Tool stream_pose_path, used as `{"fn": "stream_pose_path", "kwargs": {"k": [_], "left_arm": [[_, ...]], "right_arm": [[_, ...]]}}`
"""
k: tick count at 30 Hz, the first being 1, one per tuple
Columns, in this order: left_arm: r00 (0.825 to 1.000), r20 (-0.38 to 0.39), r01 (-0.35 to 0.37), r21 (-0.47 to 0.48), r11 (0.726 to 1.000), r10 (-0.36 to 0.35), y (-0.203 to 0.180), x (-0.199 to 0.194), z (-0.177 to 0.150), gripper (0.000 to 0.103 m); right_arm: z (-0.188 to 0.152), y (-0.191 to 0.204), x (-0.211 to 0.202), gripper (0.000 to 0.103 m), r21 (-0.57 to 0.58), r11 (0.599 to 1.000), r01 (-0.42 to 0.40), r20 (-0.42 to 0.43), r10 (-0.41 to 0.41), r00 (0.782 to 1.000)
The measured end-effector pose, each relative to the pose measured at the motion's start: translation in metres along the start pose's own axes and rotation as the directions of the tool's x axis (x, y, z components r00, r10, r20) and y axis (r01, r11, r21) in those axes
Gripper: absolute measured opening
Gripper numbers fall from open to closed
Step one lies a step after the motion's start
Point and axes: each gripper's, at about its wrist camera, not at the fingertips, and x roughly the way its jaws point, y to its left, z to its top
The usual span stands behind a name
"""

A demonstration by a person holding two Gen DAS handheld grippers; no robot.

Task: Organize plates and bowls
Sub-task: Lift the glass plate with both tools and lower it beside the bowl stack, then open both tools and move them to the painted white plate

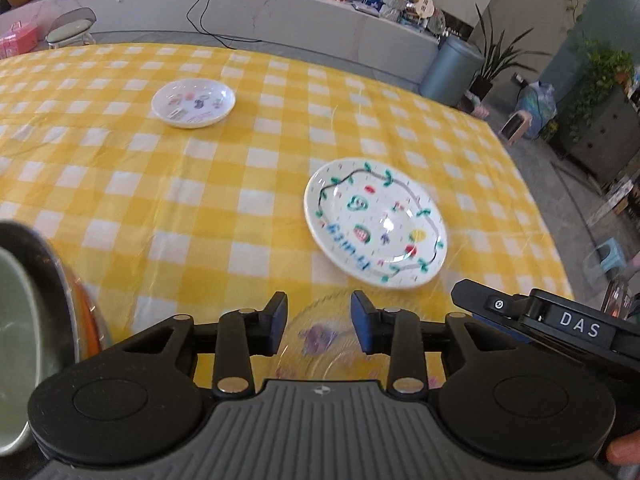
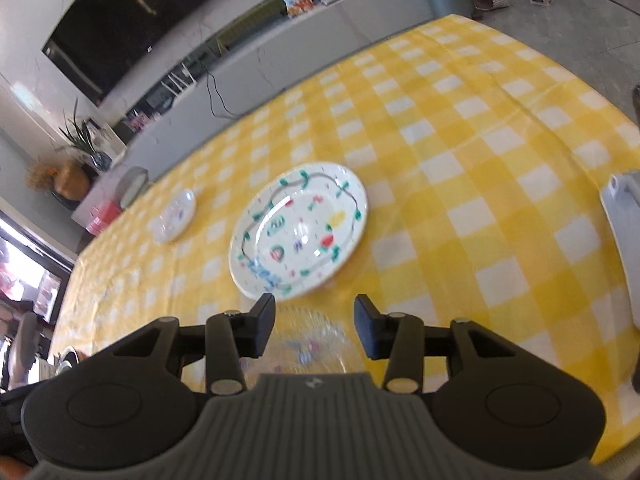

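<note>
Tongs on both sides released: left tongs and right tongs each hang with jaws spread above a clear glass dish on the yellow-checked desk. Painted plate lies ahead-right of the left tongs; a small white plate sits far ahead-left. Stacked bowls stand at their left.

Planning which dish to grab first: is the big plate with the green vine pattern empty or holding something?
Empty. The vine-pattern plate lies flat on the checked tablecloth, its painted surface fully visible in both views.
</note>
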Motion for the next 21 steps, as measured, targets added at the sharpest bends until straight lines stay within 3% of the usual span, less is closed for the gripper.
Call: {"fn": "stream_pose_path", "kwargs": {"k": [8, 17, 21], "left_arm": [[0.998, 0.028, 0.058, -0.097, 0.994, -0.055, 0.007, 0.02, 0.025, 0.043], [0.999, 0.038, 0.033, -0.191, 0.981, -0.026, 0.02, 0.05, 0.041, 0.051], [0.998, 0.037, 0.061, -0.247, 0.967, -0.054, 0.028, 0.062, 0.043, 0.051]], "right_arm": [[0.02, -0.018, 0.021, 0.041, 0.093, 0.996, 0.003, 0.02, -0.005, 1.0], [0.042, -0.022, 0.049, 0.041, 0.08, 0.996, 0.041, 0.026, -0.043, 0.999], [0.048, -0.03, 0.06, 0.032, 0.111, 0.993, 0.026, 0.01, -0.027, 1.0]]}}
